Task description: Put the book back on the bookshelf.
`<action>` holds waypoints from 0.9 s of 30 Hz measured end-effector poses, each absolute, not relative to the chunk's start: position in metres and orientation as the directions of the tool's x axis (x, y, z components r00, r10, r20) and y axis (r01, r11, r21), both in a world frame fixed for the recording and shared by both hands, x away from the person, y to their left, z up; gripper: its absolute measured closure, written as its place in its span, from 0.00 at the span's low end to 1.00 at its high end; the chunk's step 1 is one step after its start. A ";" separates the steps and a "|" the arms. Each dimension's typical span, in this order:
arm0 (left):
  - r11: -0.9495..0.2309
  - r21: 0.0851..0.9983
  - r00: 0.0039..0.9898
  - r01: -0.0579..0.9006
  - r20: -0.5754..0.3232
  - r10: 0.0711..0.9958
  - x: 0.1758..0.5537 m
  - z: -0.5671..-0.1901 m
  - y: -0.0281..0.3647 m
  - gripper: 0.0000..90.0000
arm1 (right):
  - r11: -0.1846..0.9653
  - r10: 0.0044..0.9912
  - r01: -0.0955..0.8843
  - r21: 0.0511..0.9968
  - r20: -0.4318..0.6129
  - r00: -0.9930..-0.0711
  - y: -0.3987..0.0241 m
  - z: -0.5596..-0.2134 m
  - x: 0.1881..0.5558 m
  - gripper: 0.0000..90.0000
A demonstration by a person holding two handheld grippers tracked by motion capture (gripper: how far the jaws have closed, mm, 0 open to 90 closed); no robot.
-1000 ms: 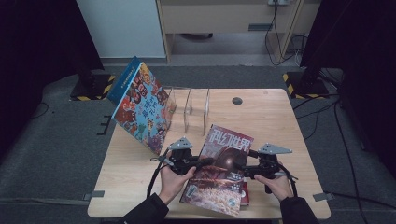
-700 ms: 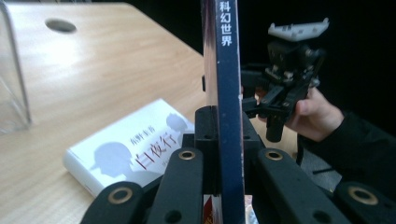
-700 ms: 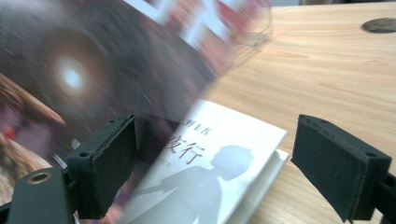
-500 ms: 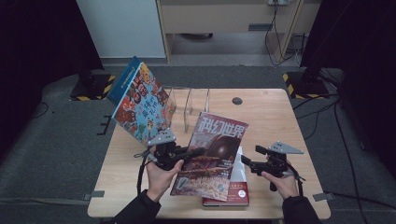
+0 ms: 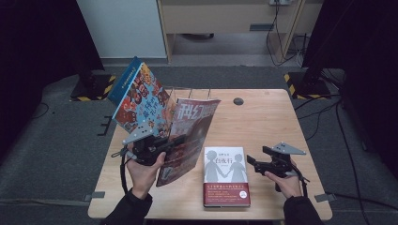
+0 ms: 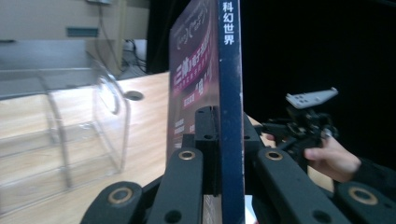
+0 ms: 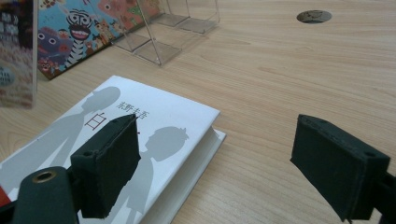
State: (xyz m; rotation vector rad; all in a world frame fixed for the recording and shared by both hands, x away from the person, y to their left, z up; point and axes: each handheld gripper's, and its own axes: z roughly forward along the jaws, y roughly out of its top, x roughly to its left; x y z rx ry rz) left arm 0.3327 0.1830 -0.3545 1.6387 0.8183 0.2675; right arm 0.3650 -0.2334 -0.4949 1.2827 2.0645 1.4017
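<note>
The left gripper [image 5: 174, 140] is clamping its jaws tight on a thin magazine [image 5: 190, 133] — the one with a red cover and a dark blue spine — and is holding it off the wooden table [image 5: 277, 117], nearly upright and leaning a little. In the left gripper view the spine [image 6: 231, 107] is standing straight up between the two black jaws, pinched near its lower end. The magazine is hanging just beside the colourful picture book [image 5: 141, 98] that is leaning at the table's left edge, in front of the clear acrylic book stand [image 5: 190, 92].

The right gripper [image 5: 253, 161] is hovering with its jaws spread wide and nothing between them — just to the right of the white hardcover book [image 5: 225, 173], which is lying flat on the table, front cover up. In the right gripper view that book [image 7: 154, 135] is lying below the left pad.
</note>
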 end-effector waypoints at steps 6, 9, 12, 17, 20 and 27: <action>-0.003 0.940 0.685 0.341 -0.246 0.685 0.336 -0.350 0.199 0.93 | 0.139 0.830 0.493 0.859 0.171 -0.531 -0.234 -0.498 0.366 0.17; 0.007 0.944 0.669 0.329 -0.239 0.704 0.338 -0.346 0.206 0.93 | 0.149 0.834 0.497 0.855 0.161 -0.528 -0.234 -0.499 0.366 0.17; 0.017 0.947 0.657 0.321 -0.235 0.716 0.342 -0.342 0.213 0.93 | 0.162 0.839 0.501 0.851 0.149 -0.524 -0.234 -0.502 0.367 0.16; 0.039 0.951 0.643 0.306 -0.237 0.728 0.350 -0.337 0.220 0.93 | 0.171 0.846 0.510 0.843 0.140 -0.515 -0.234 -0.504 0.368 0.17; 0.057 0.951 0.637 0.304 -0.247 0.730 0.355 -0.334 0.222 0.93 | 0.175 0.848 0.512 0.841 0.136 -0.512 -0.235 -0.505 0.368 0.17; 0.062 0.951 0.614 0.303 -0.244 0.751 0.366 -0.328 0.227 0.93 | 0.177 0.856 0.519 0.836 0.129 -0.500 -0.237 -0.507 0.369 0.17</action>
